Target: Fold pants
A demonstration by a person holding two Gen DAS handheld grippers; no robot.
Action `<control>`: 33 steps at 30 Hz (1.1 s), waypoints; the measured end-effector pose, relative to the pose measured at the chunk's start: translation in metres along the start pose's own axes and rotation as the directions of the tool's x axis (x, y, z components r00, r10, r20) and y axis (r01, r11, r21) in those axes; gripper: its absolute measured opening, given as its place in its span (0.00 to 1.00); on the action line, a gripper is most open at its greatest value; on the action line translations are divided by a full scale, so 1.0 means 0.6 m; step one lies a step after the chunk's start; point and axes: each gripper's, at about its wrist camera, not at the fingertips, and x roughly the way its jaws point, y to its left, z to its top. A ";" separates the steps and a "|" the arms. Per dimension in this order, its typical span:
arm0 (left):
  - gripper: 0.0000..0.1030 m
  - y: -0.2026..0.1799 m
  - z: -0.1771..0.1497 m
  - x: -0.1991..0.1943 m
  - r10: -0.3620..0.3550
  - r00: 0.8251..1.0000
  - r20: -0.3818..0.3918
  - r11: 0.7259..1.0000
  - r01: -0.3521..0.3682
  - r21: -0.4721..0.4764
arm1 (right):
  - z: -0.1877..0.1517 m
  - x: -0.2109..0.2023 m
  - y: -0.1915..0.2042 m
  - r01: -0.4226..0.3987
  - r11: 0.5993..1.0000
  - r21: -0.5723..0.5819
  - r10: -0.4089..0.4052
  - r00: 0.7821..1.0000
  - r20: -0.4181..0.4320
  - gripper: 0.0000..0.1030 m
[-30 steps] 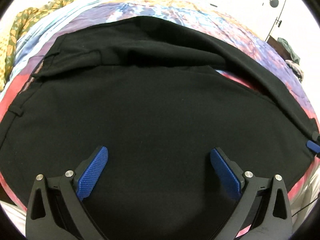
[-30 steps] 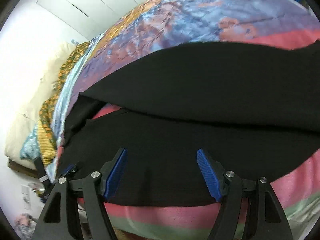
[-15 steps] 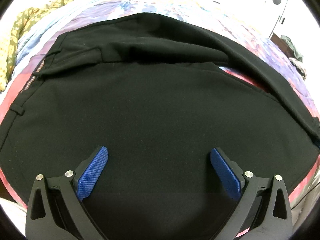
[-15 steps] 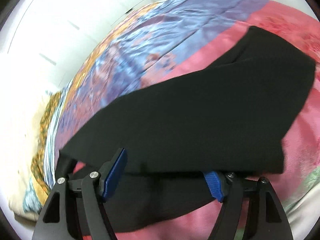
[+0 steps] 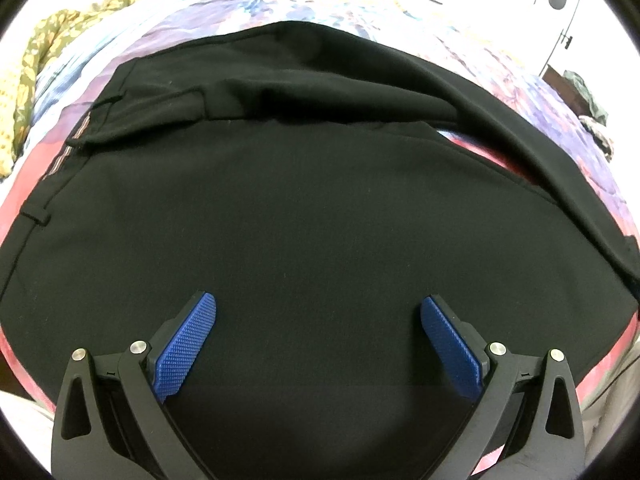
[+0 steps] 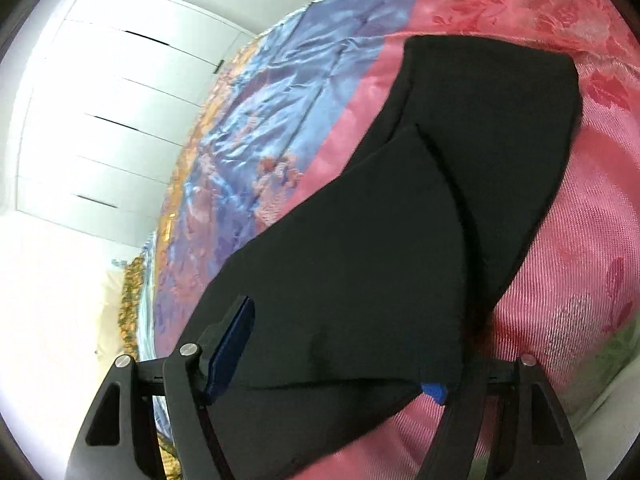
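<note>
Black pants (image 5: 312, 208) lie spread on a colourful bedspread (image 5: 500, 60), waistband with belt loops at the left. My left gripper (image 5: 318, 316) is open and empty just above the near leg. In the right wrist view the pant legs (image 6: 400, 220) run away toward their hems at the upper right. My right gripper (image 6: 340, 348) is open, its jaws wide apart. The cloth lies over the right finger, whose blue pad (image 6: 434, 390) barely shows. The left pad (image 6: 232, 352) is clear of the cloth.
The pink part of the bedspread (image 6: 580, 240) lies right of the legs. A green-and-yellow patterned cloth (image 5: 48, 40) lies at the bed's far left. White cupboard doors (image 6: 100, 120) stand behind the bed. A dark chair with clothes (image 5: 580, 84) is at the far right.
My right gripper has swung along the legs and tilted; the view now looks toward the hems, and cloth now covers its right finger. The left gripper has barely moved.
</note>
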 end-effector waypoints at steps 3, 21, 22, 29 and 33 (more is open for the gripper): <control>0.99 0.004 0.014 -0.016 -0.075 0.997 -0.034 0.996 0.073 -0.052 | 0.003 -0.009 0.010 0.119 0.992 -0.049 -0.116 0.991 0.061 0.08; 0.68 0.062 0.411 0.161 -0.328 0.941 -0.083 0.862 0.262 -0.433 | -0.045 -0.277 0.258 -0.161 0.703 -0.693 0.328 0.938 0.115 0.05; 0.15 0.065 0.408 0.168 -0.353 0.931 -0.091 0.847 0.277 -0.453 | -0.044 -0.285 0.255 -0.175 0.694 -0.698 0.344 0.933 0.108 0.05; 0.04 0.100 0.356 -0.078 -0.331 0.920 0.210 0.856 0.387 -0.344 | 0.028 -0.252 0.232 -0.080 0.737 -0.671 0.227 0.964 0.135 0.05; 0.07 0.141 0.224 -0.265 -0.254 0.892 0.374 0.872 0.379 -0.309 | 0.081 -0.207 0.245 -0.136 0.771 -0.623 0.253 0.962 0.102 0.05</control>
